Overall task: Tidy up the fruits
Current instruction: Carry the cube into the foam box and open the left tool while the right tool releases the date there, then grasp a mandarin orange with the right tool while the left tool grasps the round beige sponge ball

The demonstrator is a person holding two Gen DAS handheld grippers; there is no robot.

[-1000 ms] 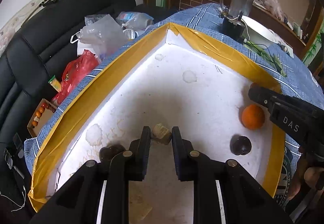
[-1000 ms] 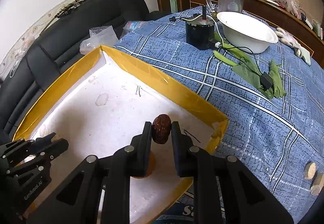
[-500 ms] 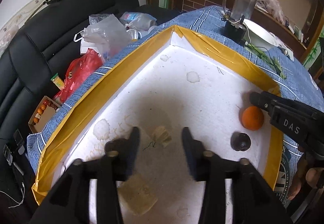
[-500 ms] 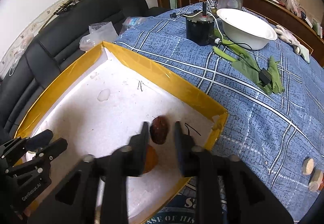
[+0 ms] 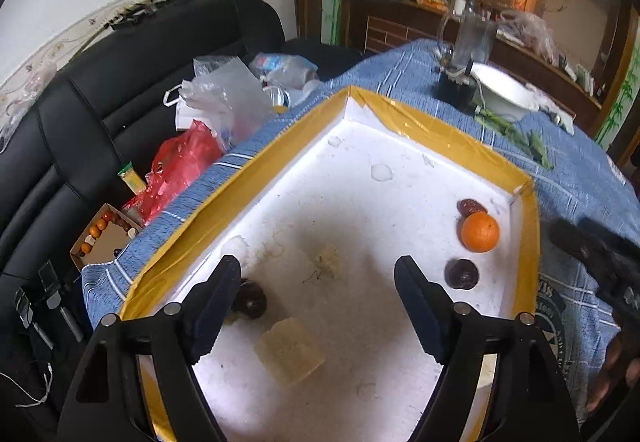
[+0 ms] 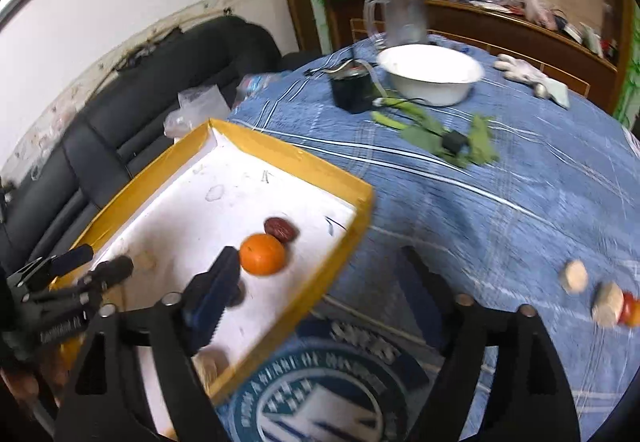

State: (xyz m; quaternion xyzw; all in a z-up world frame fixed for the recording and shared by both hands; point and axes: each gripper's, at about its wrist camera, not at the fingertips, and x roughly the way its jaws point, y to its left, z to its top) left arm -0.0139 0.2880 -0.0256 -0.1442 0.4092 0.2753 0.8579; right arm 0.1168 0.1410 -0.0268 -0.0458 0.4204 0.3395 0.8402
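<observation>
A white foam tray with a yellow taped rim (image 5: 224, 202) lies on the blue tablecloth. In it lie an orange (image 5: 480, 231), a red date (image 5: 470, 207) touching it, two dark round fruits (image 5: 461, 273) (image 5: 250, 300), a small pale lump (image 5: 328, 260) and a beige block (image 5: 290, 350). My left gripper (image 5: 316, 294) hangs open above the tray's near end, holding nothing. My right gripper (image 6: 320, 294) is open over the tray's corner and the cloth. The right wrist view shows the orange (image 6: 263, 254) and the date (image 6: 281, 229) just ahead of its left finger.
On the cloth at right lie two pale fruit pieces (image 6: 574, 276) (image 6: 610, 308). Farther back stand a white bowl (image 6: 430, 72), a black box (image 6: 352, 90), a glass jug (image 6: 400, 16), green leaves (image 6: 440, 134) and a glove (image 6: 520, 68). Bags (image 5: 224, 102) crowd the black sofa.
Both grippers have opened and drawn back. The left one let go of the pale lump, the right one let go of the red date, which now lies by the orange.
</observation>
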